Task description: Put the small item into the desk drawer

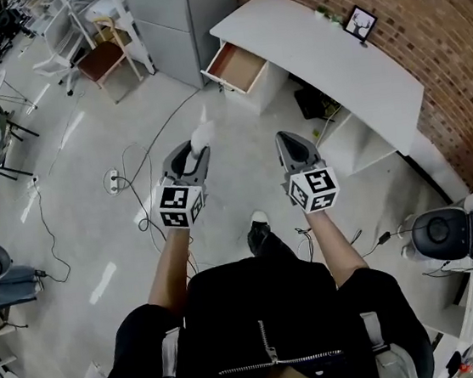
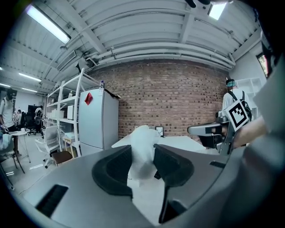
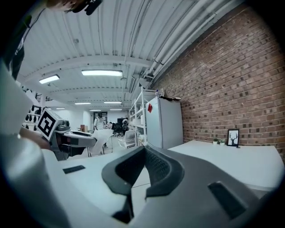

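A small, soft white item (image 1: 203,132) sticks up from my left gripper (image 1: 199,151), whose jaws are shut on it. In the left gripper view the white item (image 2: 142,149) fills the gap between the dark pads (image 2: 116,171) of the left gripper (image 2: 142,164). My right gripper (image 1: 290,140) is level with it on the right, jaws shut with nothing in them; its own view shows the right gripper (image 3: 143,156) with pads meeting at the tip. Ahead, the white desk (image 1: 323,53) stands along the brick wall. Its drawer (image 1: 237,66) is pulled open at the left end, inside bare.
A grey cabinet (image 1: 186,19) stands left of the desk, with a chair (image 1: 105,59) beyond it. A power strip (image 1: 114,182) and cables lie on the floor to my left. A framed picture (image 1: 361,23) sits on the desk. An office chair (image 1: 443,231) is at right.
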`<state>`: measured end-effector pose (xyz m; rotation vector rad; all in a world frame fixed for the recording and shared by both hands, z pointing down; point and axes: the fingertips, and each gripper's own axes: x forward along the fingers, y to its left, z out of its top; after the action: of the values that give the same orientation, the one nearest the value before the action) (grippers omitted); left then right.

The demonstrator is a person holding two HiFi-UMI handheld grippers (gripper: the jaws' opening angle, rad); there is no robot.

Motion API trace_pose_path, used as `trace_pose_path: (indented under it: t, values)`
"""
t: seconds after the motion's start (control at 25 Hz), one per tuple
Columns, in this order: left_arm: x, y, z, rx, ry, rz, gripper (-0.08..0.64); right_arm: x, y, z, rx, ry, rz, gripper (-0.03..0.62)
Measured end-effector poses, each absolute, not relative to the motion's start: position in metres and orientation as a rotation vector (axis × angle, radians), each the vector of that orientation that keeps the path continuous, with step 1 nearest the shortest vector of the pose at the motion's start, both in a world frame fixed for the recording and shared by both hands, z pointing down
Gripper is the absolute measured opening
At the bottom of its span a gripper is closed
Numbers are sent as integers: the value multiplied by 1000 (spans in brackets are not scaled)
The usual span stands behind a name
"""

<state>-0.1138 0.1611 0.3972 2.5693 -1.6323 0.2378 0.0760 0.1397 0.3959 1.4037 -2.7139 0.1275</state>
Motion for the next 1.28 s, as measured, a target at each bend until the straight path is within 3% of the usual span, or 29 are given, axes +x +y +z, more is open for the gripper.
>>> trace_pose_path:
  t: [1.28]
  values:
    - [-86, -73, 401, 2497, -1696, 247, 161, 96, -106, 394, 1280, -2779, 175, -5]
